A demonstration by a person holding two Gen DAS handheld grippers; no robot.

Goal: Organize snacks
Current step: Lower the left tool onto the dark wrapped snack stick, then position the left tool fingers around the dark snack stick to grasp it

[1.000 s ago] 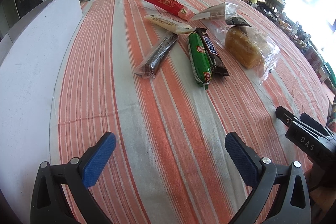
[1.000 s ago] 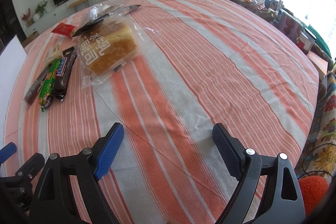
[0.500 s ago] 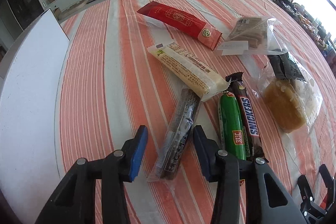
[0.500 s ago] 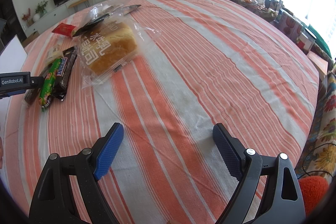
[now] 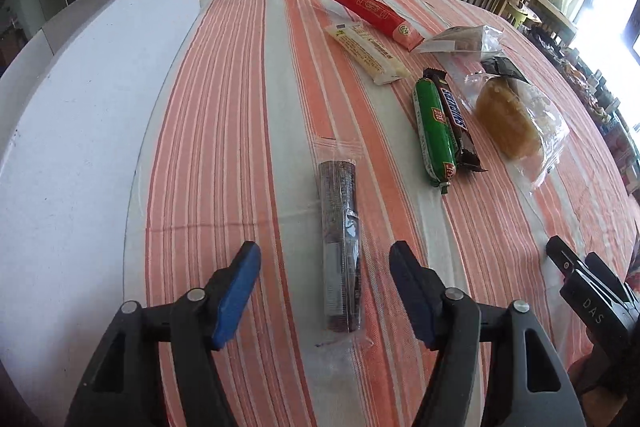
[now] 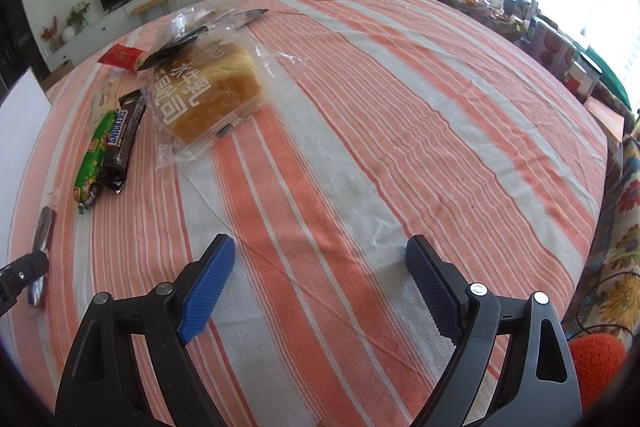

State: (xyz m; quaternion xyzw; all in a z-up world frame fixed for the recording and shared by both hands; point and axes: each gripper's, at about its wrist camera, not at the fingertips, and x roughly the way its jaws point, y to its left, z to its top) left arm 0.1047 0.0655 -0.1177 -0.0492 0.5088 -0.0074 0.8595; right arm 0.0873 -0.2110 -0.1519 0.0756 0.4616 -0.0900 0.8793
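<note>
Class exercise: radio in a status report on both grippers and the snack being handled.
Left gripper open, straddling dark cookie pack lying flat. Right gripper open, empty, over bare tablecloth. Nothing in the way.

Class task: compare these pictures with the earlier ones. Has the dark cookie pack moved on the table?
Yes. The dark cookie pack lay angled against the cream bar; now it lies apart, nearer the camera, between the open left gripper's fingers.

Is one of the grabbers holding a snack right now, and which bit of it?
Nothing is held. The left gripper is open, its fingers on either side of the dark cookie pack without touching. The right gripper is open over bare tablecloth.
</note>
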